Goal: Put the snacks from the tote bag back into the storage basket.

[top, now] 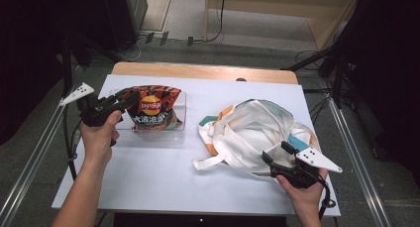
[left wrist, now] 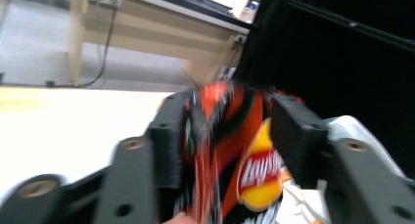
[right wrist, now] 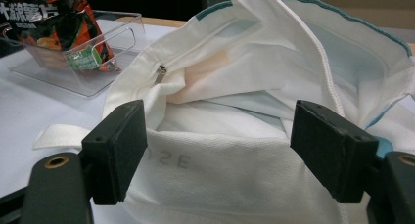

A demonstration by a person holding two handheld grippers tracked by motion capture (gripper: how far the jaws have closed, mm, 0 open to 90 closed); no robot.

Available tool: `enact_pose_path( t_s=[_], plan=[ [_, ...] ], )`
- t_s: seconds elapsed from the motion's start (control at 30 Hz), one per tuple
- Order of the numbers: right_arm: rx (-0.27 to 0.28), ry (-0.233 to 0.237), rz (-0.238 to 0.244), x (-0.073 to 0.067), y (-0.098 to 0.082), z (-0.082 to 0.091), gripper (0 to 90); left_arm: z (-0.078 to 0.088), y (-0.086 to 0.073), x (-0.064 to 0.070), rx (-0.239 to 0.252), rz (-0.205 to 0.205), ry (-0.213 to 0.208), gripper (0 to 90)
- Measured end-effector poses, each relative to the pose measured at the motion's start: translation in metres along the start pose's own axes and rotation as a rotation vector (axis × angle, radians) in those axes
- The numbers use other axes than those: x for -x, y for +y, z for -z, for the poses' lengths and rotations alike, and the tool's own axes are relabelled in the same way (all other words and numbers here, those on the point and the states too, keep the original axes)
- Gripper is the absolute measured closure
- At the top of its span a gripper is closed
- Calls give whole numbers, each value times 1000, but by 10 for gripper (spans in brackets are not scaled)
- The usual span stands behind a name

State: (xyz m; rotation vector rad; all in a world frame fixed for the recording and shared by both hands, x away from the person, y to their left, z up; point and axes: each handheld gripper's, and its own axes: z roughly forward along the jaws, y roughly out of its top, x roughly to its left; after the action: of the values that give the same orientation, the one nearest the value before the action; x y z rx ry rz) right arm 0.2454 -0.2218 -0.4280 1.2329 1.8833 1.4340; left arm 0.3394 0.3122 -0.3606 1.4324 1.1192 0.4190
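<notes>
A red and black Lay's chip bag [top: 153, 108] stands upright in a clear plastic tray [top: 179, 134] at the left of the white board. My left gripper [top: 130, 98] reaches in from the left, and its jaws straddle the top of the chip bag [left wrist: 244, 160]. In the left gripper view the gripper [left wrist: 227, 131] stands open around the crumpled foil. A white tote bag [top: 247, 128] with teal and orange trim lies crumpled at the right, mouth gaping. My right gripper [top: 276, 151] sits at its near right edge, open, with the tote bag's cloth [right wrist: 244, 77] bulging between the pads [right wrist: 122, 141].
A white board [top: 148, 182] covers the wooden table [top: 198, 71]. The tote's strap [top: 208, 163] trails toward the board's middle. Metal rails run along the floor on both sides, with cables and a wooden bench beyond the far edge.
</notes>
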Motion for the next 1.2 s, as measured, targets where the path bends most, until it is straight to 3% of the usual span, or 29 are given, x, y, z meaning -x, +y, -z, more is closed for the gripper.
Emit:
enact_pose_path(
  t_s=[0.07, 0.2, 0.27, 0.47, 0.63, 0.77, 0.83, 0.87, 0.9, 0.97, 1.07, 1.13, 1.2],
  plan=[
    [-1, -1, -1, 0, 0, 0, 218, -2, -9, -1, -17, 22, 52, 352],
    [-4, -1, 0, 0, -1, -1, 220, -6, -23, -5, -53, 61, 87, 346],
    [-7, 3, -3, -1, -1, -2, 221, -11, -26, -6, -82, 66, 112, 388],
    [-14, 3, 0, -1, -3, -4, 222, -21, -25, -13, -78, 99, 178, 659],
    [-16, -1, -2, 0, -3, -4, 225, -29, -30, -21, -115, 119, 191, 900],
    [-19, -6, -8, 1, -3, -4, 227, -26, -29, -19, -101, 85, 201, 900],
    [-17, -7, -13, 2, -3, -3, 227, -21, -27, -18, -60, 82, 194, 900],
    [-14, -10, -10, 2, -3, -3, 227, -20, -25, -17, -36, 79, 208, 841],
    [-14, -11, -9, 3, -3, -3, 227, -20, -23, -17, -13, 87, 215, 690],
    [-15, -10, -13, 3, -3, -3, 227, -21, -20, -19, 13, 117, 196, 485],
    [-14, -8, -11, 2, -3, -3, 227, -31, -18, -19, -7, 97, 241, 288],
    [-17, -7, -11, 1, -3, -4, 227, -36, -15, -20, -11, 92, 244, 265],
    [-18, -8, -11, 1, -3, -4, 227, -39, -13, -21, 1, 93, 221, 296]
  ],
)
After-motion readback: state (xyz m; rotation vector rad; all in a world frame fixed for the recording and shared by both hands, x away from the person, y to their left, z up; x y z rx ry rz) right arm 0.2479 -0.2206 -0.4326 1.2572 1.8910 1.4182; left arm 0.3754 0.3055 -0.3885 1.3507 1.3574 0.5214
